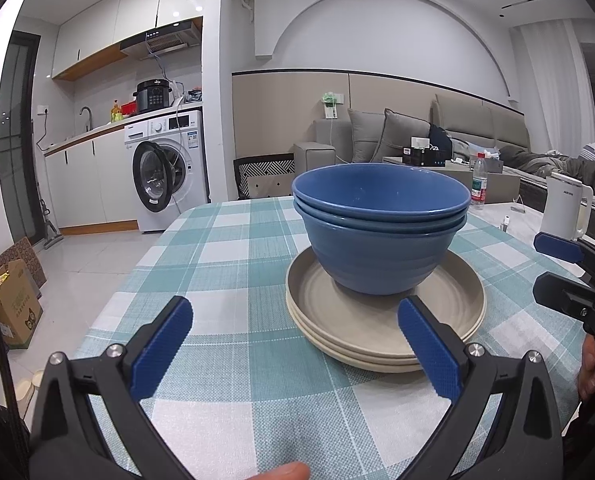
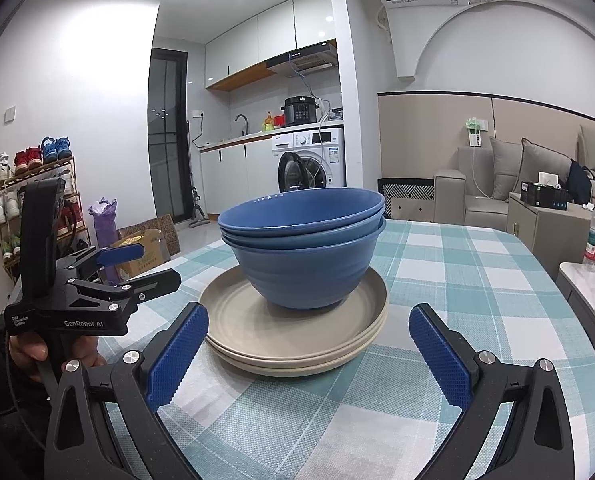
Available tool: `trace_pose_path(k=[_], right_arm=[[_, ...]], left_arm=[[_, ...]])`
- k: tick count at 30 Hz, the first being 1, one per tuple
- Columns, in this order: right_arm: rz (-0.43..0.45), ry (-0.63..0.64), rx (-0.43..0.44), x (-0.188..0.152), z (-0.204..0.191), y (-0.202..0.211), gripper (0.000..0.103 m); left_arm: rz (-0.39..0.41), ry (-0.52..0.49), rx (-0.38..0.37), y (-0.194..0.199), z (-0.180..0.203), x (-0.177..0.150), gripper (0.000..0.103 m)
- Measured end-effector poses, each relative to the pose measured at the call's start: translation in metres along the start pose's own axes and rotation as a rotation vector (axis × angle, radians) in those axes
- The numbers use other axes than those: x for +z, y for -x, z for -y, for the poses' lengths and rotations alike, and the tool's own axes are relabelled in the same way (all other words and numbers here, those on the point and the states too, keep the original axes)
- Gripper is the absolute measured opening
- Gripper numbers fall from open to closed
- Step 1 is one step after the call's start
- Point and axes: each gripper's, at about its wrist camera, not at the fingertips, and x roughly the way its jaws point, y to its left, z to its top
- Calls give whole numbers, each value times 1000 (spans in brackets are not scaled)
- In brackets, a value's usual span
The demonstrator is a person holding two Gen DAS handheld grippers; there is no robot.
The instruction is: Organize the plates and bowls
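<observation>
A stack of blue bowls (image 1: 381,232) sits nested on a stack of beige plates (image 1: 377,328) on the checked tablecloth. The same bowls (image 2: 303,256) and plates (image 2: 289,332) show in the right wrist view. My left gripper (image 1: 293,344) is open and empty, just in front and left of the plates; its right finger overlaps the plate rim in view. It also shows from the side in the right wrist view (image 2: 153,266). My right gripper (image 2: 309,356) is open and empty, straddling the near rim of the plates. It shows at the right edge of the left wrist view (image 1: 553,268).
The table with teal checked cloth (image 1: 233,248) ends at the left and far side. A white kettle (image 1: 565,208) and a water bottle (image 1: 479,182) stand at the right. Washing machine, kitchen counter, sofa and cardboard boxes lie beyond.
</observation>
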Motion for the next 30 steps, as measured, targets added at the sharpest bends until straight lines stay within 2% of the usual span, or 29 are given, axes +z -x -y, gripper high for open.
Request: trace_pose_path(k=[30], right_arm=[[-6, 1, 3, -2, -2, -3, 102]], left_arm=[[-5, -5, 0, -4, 1, -1, 103]])
